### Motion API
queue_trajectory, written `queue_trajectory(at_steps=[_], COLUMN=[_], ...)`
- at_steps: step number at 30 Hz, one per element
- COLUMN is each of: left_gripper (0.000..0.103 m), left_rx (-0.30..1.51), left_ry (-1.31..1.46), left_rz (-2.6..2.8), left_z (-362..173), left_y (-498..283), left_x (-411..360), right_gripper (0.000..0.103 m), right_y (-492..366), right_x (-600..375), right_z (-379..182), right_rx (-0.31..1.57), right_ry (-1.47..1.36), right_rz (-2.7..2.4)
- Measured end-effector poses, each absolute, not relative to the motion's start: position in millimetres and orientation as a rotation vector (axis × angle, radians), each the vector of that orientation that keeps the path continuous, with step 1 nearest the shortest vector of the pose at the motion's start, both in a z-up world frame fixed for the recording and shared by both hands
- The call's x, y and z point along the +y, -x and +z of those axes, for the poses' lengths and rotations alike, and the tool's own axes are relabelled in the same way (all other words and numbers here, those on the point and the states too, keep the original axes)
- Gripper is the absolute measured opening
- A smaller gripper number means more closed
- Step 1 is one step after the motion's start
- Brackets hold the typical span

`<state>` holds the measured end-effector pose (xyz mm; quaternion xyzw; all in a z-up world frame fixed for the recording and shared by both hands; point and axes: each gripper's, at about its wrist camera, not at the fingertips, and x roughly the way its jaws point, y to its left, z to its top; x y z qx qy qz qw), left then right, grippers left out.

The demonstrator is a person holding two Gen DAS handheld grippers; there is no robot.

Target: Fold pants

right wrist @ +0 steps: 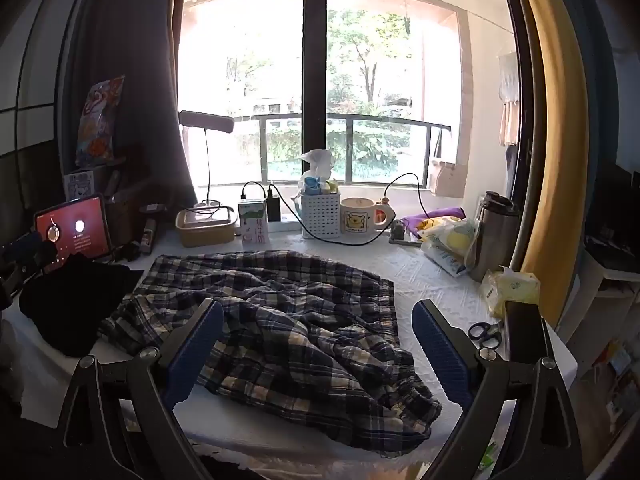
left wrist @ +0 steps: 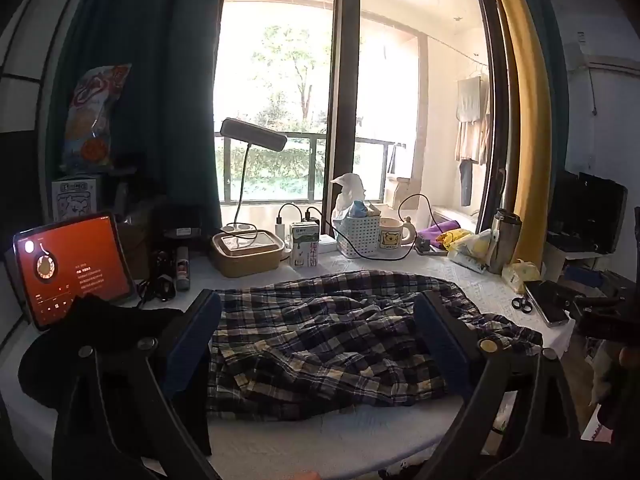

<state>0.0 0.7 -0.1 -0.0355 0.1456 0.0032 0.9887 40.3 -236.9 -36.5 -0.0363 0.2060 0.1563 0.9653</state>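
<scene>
Dark blue and cream plaid pants (left wrist: pixel 320 336) lie crumpled on the white table cover (left wrist: pixel 328 440); they also show in the right wrist view (right wrist: pixel 288 328). My left gripper (left wrist: pixel 320 320) is open and empty, held above the pants with its blue-padded fingers (left wrist: pixel 192 340) on either side of the heap. My right gripper (right wrist: pixel 318 332) is open and empty, held above the near right part of the pants, with one blue pad (right wrist: pixel 440 356) over bare table. Neither gripper touches the cloth.
A black garment (right wrist: pixel 76 300) lies left of the pants, next to a red-lit tablet (left wrist: pixel 72 264). Along the back stand a lunch box (left wrist: pixel 246 252), milk carton (left wrist: pixel 305 248), white basket (left wrist: pixel 358 236), mug (left wrist: pixel 394 234) and steel flask (right wrist: pixel 494 236). Scissors (right wrist: pixel 484 334) and a phone (left wrist: pixel 548 304) lie at the right.
</scene>
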Motion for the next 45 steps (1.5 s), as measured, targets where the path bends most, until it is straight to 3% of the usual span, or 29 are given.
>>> queue_trajectory(at_steps=[45], left_gripper=[0.096], left_rx=[0.303], left_ry=[0.046], left_rz=[0.015], left_z=[0], left_y=[5], left_x=[-4], right_gripper=[0.096], right_y=[-38], right_x=[-241], right_z=[-34], right_rx=[0.404], right_ry=[0.085], right_rz=[0.315])
